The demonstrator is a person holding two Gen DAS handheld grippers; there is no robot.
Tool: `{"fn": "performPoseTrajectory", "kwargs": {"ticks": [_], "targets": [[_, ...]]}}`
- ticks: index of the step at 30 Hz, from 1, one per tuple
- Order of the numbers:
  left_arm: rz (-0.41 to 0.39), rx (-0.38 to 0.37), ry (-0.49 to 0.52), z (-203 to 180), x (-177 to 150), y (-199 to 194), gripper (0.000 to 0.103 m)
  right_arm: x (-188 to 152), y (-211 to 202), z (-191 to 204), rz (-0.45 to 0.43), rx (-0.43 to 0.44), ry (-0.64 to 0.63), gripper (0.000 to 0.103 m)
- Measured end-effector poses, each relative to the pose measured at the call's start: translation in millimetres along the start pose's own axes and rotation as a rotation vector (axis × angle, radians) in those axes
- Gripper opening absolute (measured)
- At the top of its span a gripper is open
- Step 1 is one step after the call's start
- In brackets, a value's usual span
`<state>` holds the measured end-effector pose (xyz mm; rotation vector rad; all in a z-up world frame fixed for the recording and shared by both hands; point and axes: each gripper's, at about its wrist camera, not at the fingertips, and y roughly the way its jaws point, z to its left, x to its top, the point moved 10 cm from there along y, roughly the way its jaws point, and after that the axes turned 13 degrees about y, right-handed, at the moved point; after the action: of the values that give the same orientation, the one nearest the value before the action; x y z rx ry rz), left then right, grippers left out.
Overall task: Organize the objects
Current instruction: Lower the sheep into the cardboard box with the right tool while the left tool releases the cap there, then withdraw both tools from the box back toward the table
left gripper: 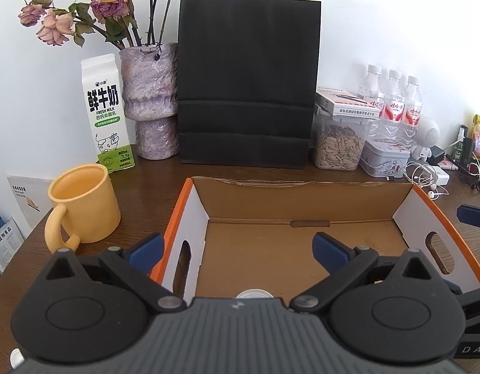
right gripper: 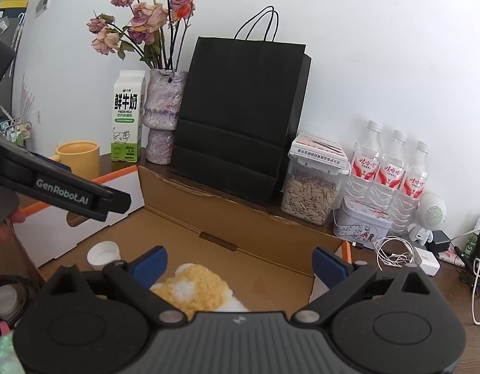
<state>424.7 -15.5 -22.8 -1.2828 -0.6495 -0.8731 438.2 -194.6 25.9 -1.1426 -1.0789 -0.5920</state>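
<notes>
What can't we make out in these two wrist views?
- Left wrist: white cap, mostly hidden behind the left gripper body.
- Right wrist: yellow fluffy item, lower part hidden by the right gripper.
- Both views: black bag contents, opaque.
- Left wrist: bottle labels, too small.

Ahead of the fingers the cardboard box (left gripper: 302,249) floor lies open; beyond it the black paper bag (left gripper: 249,81) blocks, yellow mug (left gripper: 84,202) crowding left.
</notes>
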Motion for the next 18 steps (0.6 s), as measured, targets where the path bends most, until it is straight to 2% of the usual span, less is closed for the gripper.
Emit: {"fn": "performPoseTrajectory", "kwargs": {"ticks": [10, 18], "targets": [[-0.018, 0.013, -0.011, 3, -3, -49, 0.103, -2, -44, 3, -0.015, -0.007, 0.039, 0.103], [-0.017, 0.035, -0.025, 11, -24, -96, 0.103, -12, -92, 6, -0.017, -0.011, 0.064, 0.103]]}}
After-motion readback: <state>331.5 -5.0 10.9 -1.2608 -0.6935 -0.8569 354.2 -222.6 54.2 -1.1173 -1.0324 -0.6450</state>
